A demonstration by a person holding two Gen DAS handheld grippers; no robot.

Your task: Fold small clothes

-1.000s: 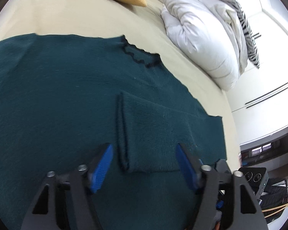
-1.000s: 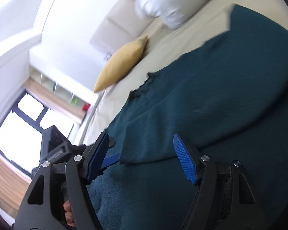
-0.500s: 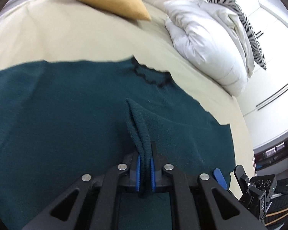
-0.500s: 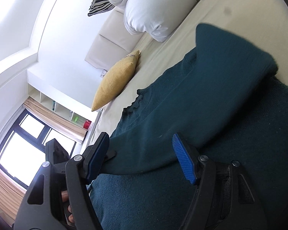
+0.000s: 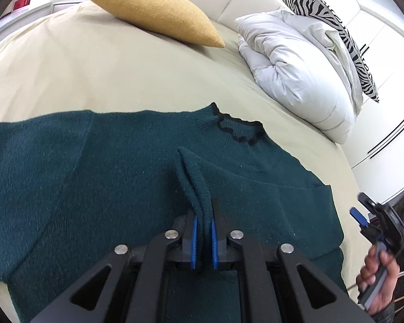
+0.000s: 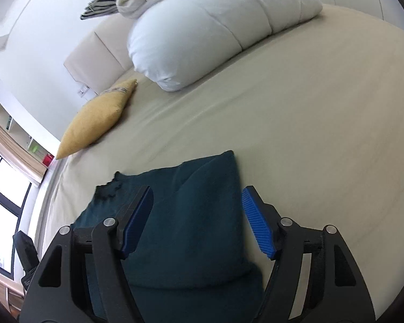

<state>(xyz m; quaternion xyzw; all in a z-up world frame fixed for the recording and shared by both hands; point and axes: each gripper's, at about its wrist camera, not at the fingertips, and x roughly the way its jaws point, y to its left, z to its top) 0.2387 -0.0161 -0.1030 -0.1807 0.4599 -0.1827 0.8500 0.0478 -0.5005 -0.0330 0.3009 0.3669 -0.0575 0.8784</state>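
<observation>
A dark teal knitted sweater (image 5: 115,177) with a black scalloped collar (image 5: 239,132) lies spread on the beige bed. One sleeve is folded across its body. My left gripper (image 5: 202,238) is shut on the cuff end of that sleeve (image 5: 199,196), which bunches up between the blue pads. In the right wrist view the sweater's folded shoulder part (image 6: 196,215) lies under my right gripper (image 6: 199,220), whose jaws stand wide apart above the cloth without pressing on it. That right gripper (image 5: 363,215) also shows at the edge of the left wrist view, held by a hand (image 5: 377,277).
A mustard cushion (image 5: 153,13) lies near the headboard. A white duvet (image 5: 296,70) and a zebra-striped pillow (image 5: 334,29) are piled at the far right. Bare beige sheet (image 6: 323,134) stretches beyond the sweater. A window and shelves (image 6: 10,167) stand at the left.
My left gripper went from open over the sleeve cuff to shut on it, bunching the cloth. The right gripper swung away from the sleeve toward the sweater's shoulder side, staying open.
</observation>
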